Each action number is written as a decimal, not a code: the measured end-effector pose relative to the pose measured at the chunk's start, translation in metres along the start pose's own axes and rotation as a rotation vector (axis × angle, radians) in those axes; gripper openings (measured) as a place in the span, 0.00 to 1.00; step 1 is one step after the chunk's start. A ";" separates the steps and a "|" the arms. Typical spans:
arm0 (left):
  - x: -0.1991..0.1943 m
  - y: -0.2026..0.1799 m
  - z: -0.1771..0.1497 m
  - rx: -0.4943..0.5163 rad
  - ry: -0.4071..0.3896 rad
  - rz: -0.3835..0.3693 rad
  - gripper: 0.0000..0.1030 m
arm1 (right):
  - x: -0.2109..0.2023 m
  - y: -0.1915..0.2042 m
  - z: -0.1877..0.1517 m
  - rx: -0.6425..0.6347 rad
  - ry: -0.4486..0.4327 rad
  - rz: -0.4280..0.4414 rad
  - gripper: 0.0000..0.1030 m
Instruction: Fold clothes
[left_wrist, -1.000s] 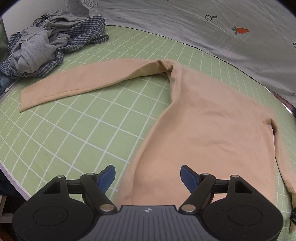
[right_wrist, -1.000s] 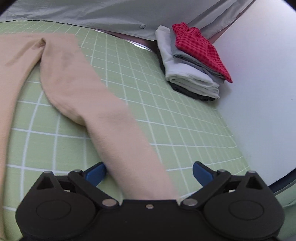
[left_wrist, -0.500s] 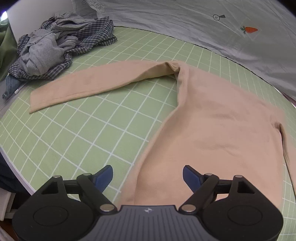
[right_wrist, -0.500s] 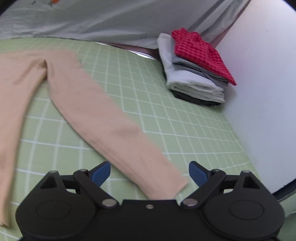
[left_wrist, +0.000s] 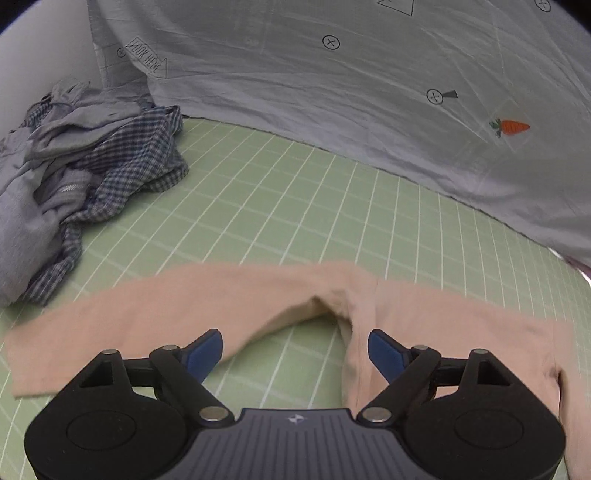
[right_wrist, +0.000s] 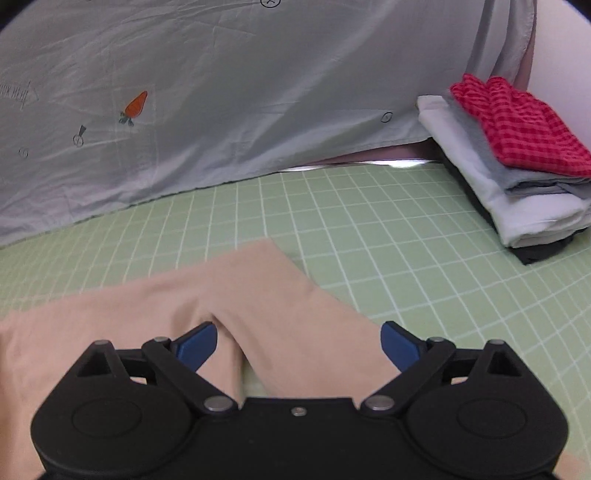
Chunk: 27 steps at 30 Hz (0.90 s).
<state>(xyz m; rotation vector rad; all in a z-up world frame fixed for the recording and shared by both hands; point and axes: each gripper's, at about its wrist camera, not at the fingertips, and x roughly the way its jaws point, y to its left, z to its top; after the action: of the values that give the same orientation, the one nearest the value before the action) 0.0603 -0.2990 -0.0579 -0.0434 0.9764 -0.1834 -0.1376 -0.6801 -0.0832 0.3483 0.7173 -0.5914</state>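
A heap of unfolded clothes (left_wrist: 85, 177), grey and blue-checked, is seen piled at the far left of the green gridded table (left_wrist: 280, 206). A peach long-sleeved top (left_wrist: 192, 306) is spread flat across the near part of the table, one sleeve stretched out to the left. The left gripper (left_wrist: 295, 349) is held over the armpit of that sleeve, its blue fingers (left_wrist: 205, 349) set wide apart with nothing between them but the cloth lying below. A grey printed sheet (left_wrist: 332, 110) is hung behind the table. In the right wrist view, the right gripper (right_wrist: 297, 343) is poised above the top's other sleeve (right_wrist: 295, 314), fingers (right_wrist: 399, 343) likewise spread and gripping nothing. A stack of folded clothes (right_wrist: 513, 177), topped by a red-checked piece, is set at the table's far right.
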 end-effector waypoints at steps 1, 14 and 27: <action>0.013 -0.004 0.010 0.002 0.011 0.002 0.86 | 0.013 0.000 0.010 0.033 0.009 0.019 0.93; 0.093 -0.014 0.022 -0.037 0.104 -0.055 0.29 | 0.125 0.037 0.047 0.099 0.135 0.059 0.49; -0.033 -0.009 -0.019 0.027 -0.065 -0.148 0.05 | -0.033 0.028 0.016 -0.112 -0.123 0.118 0.11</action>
<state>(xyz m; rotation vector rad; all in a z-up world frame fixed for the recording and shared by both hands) 0.0253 -0.3007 -0.0401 -0.0960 0.9055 -0.3293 -0.1320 -0.6534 -0.0462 0.2460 0.6048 -0.4544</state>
